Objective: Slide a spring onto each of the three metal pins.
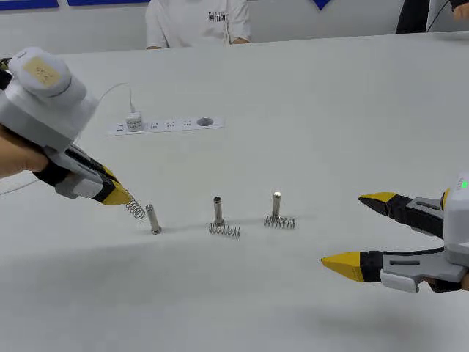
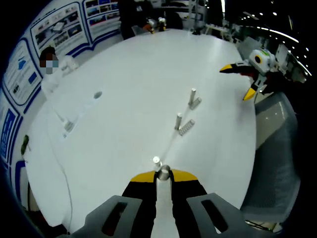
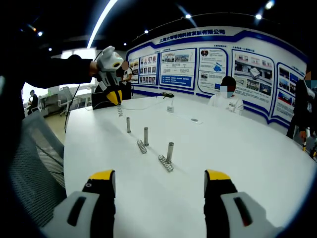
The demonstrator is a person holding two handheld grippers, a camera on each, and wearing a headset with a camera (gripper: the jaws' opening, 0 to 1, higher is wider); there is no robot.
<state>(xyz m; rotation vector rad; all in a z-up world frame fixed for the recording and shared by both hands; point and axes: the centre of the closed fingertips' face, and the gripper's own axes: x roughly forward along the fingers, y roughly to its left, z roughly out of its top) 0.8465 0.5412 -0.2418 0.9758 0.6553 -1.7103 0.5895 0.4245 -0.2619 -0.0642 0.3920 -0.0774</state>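
Your left gripper point(image 1: 117, 195) is clamped shut on a spring point(image 1: 135, 208), which slants down with its free end just beside the top of the upright left pin point(image 1: 152, 219). Past that pin, the middle pin point(image 1: 218, 210) and far pin point(image 1: 276, 204) stand bare. Your right gripper point(image 1: 344, 229) gapes wide, empty, farthest from it.

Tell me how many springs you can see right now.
3. The first spring is clamped in the left gripper, beside the left pin; a second spring lies on the table by the middle pin; a third spring by the right pin.
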